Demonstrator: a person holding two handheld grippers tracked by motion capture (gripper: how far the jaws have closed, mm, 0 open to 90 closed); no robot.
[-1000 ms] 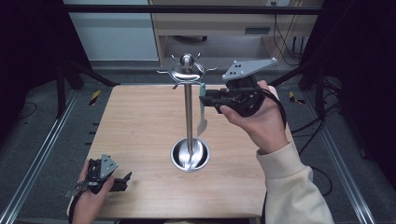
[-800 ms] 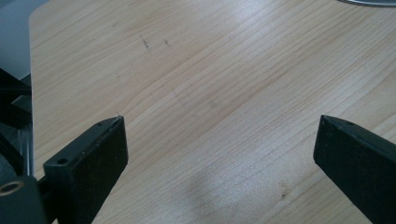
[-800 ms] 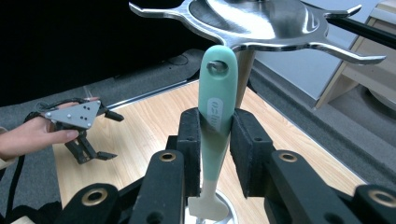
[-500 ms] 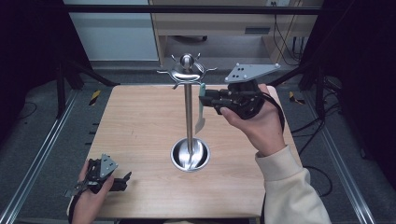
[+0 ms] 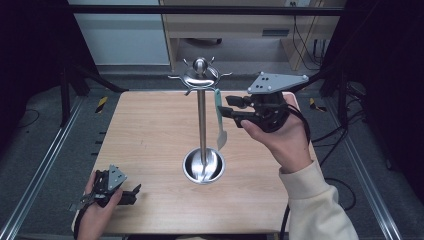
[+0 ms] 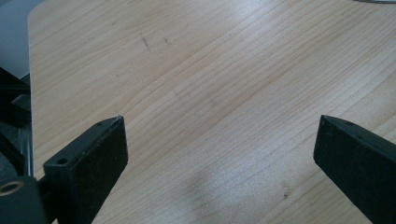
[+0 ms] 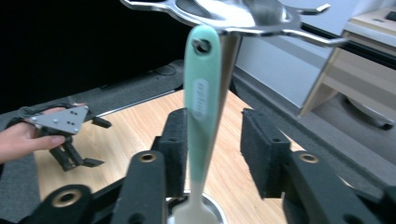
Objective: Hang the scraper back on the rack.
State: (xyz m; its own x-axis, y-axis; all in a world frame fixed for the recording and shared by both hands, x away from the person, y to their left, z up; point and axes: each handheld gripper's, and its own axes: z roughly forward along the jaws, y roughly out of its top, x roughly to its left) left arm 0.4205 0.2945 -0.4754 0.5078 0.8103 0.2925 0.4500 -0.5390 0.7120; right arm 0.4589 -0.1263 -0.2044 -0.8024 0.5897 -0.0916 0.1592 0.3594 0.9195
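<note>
- The mint-handled utensil (image 7: 201, 100) is hung by its handle hole from a hook of the steel rack (image 5: 201, 75), blade down.
- The right gripper (image 7: 212, 144) has just been opening; the handle is between its unclamped jaws.
- The utensil is judged light, stiff and smooth; the mid-handle is the recommended hold.
- The left gripper (image 5: 131, 194) is held open, empty, near the table's (image 5: 150, 130) front edge.

The right gripper (image 7: 212, 149) let its jaws spread apart: they had just been opening, and the mint-handled utensil (image 7: 201, 107) hanging from the stand's hook (image 7: 201, 44) hung between them, free of the far pad, no longer clamped.
</note>
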